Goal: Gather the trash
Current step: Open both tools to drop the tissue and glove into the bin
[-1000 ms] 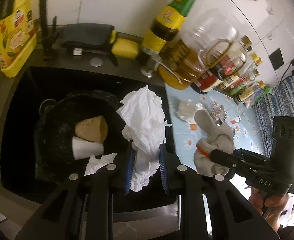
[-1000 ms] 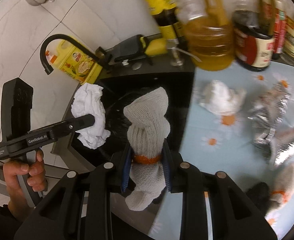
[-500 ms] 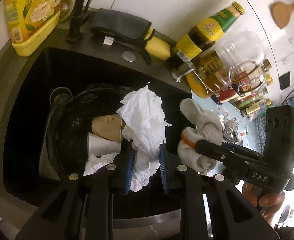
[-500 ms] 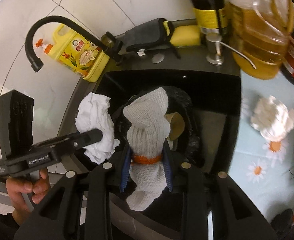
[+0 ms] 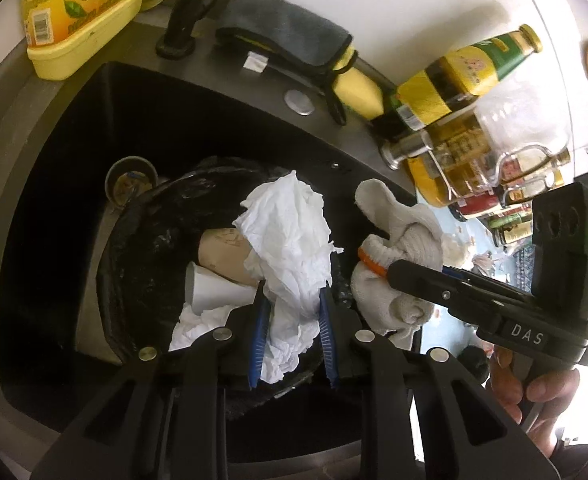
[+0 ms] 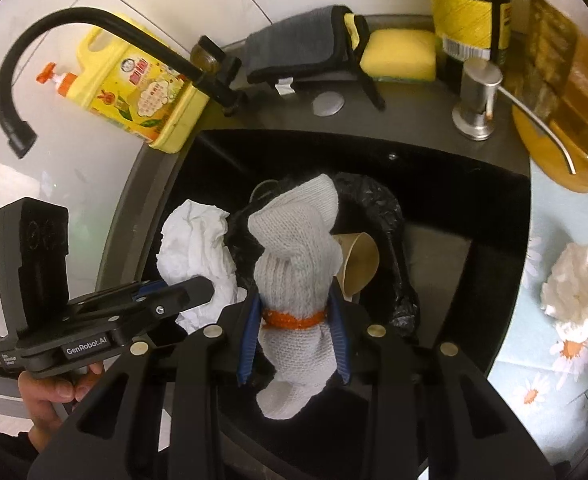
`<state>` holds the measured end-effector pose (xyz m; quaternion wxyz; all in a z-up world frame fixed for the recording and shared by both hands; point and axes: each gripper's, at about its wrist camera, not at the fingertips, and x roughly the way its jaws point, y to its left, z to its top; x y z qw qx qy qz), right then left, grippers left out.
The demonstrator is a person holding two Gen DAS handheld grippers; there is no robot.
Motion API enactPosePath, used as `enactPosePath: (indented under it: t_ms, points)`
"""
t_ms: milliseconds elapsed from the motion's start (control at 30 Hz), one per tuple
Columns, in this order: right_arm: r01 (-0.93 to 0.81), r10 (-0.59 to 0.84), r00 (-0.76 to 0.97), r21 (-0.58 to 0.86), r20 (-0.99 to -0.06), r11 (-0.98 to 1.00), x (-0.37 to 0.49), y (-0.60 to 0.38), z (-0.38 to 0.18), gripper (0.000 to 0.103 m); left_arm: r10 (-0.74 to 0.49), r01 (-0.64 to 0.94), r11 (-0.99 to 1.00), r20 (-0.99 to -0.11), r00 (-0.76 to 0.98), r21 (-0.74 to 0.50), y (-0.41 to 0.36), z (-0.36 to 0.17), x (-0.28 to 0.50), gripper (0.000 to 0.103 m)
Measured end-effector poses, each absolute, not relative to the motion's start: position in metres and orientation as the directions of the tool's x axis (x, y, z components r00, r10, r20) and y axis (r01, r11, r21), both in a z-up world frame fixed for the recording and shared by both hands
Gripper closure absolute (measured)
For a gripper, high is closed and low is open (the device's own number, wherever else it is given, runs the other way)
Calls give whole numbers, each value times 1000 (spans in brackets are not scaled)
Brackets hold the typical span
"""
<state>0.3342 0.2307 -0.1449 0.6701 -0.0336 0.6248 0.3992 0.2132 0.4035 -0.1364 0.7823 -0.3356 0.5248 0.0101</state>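
Left wrist: left tool [image 5: 292, 330] pinches the tissue [image 5: 290, 256] over the bin [image 5: 142, 240] in the sink [image 5: 74, 128], ready to drop.
Right wrist: right tool [image 6: 294, 334] is opening, glove [image 6: 298, 276] between its pads, above the same bin [image 6: 378, 200] so it falls in.

Left gripper [image 5: 292, 334] is pointing steeply downward, jaws clamping crumpled tissue [image 5: 290, 248]. Right gripper [image 6: 294, 336], just beside it, is angling downward, jaws opening around a knitted glove [image 6: 298, 268].
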Motion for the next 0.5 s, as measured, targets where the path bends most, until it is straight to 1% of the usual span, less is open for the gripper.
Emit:
enactPosePath:
  t_ms: [100,167,200,233,267,300,500]
  points:
    - [-572,488,-114,459,-866,680,338,233,-151,69,-337,-383,767,-831,443,-515,407,-142,215,81]
    - [-566,489,-125,467,-863,679,340,235,-154,65,-339,-391,763,-833,437,-515,409,-146,217,79]
    - [-559,492,-130,473,-861,681,341,235,-155,59,-339,-394,762,-835,433,-514,410,-147,218,73]
    - [-550,495,-132,479,-859,684,342,235,-156,50,-339,-406,761,-843,417,-507,410,-150,219,66]
    - [-537,493,-132,480,-860,693,344,234,-157,44,-336,-420,756,-849,408,-502,411,-152,220,56]
    - [-521,491,-131,481,-861,705,346,232,-159,40,-337,-429,750,-849,406,-503,413,-153,220,54]
    - [-500,502,-128,492,-856,712,351,227,-158,40,-340,-451,744,-860,382,-494,416,-159,219,53]
